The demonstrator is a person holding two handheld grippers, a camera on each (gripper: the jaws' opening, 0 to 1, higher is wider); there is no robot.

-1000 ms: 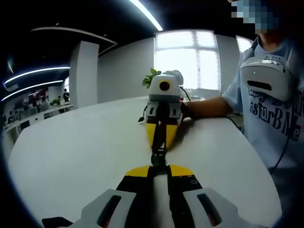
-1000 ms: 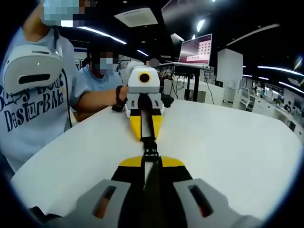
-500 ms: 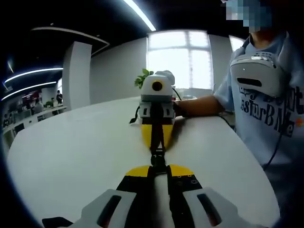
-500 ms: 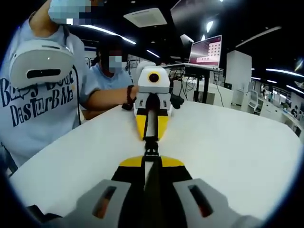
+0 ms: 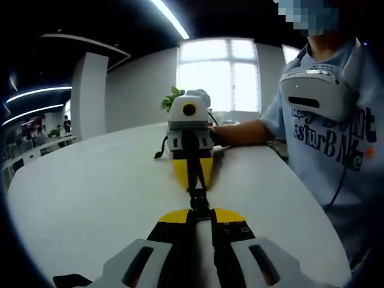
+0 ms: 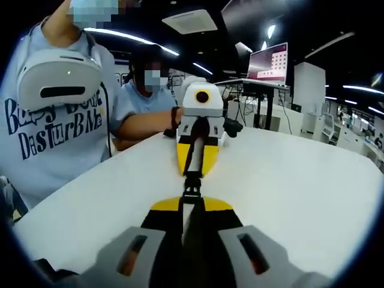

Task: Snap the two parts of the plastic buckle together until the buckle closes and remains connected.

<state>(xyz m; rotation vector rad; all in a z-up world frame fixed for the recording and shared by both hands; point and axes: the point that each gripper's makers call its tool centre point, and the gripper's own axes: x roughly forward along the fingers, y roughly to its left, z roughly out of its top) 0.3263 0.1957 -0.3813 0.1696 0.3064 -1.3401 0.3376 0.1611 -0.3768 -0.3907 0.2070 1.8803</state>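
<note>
White, smooth, round-edged counter [image 5: 90, 198] under both tongs, matte with soft ceiling-light sheen; open office behind, bright window [image 5: 217, 75] beyond in the left gripper view, raised monitor [image 6: 268, 63] on a stand in the right gripper view.

Left tongs [image 5: 200, 211]: yellow-tipped black jaws clenched on a flat black strap, rising from the bottom of the left gripper view. Same tongs seen head-on in the right gripper view [image 6: 194, 171], yellow wedge-shaped jaws pinched narrow around the strap.

Right tongs [image 6: 191, 201]: likewise clenched on the strap end, jaws nearly closed. Seen from the far side in the left gripper view [image 5: 192, 182].

Black plastic buckle [image 5: 198, 197] strung between the two pairs of tongs, just past the left tips; small, boxy, glossy. In the right gripper view the buckle [image 6: 191, 186] sits just ahead of the right tips. Whether its two parts are fully latched: cannot tell, too small.

Beside the tongs, a person in a pale blue printed T-shirt [image 6: 51, 138] with a white rounded headset [image 5: 315, 93] hanging at the chest.

Against the earlier frames: tongs and buckle in the same clenched line-up; background slid sideways, opposite tongs drifted slightly in each view, consistent with camera motion.
</note>
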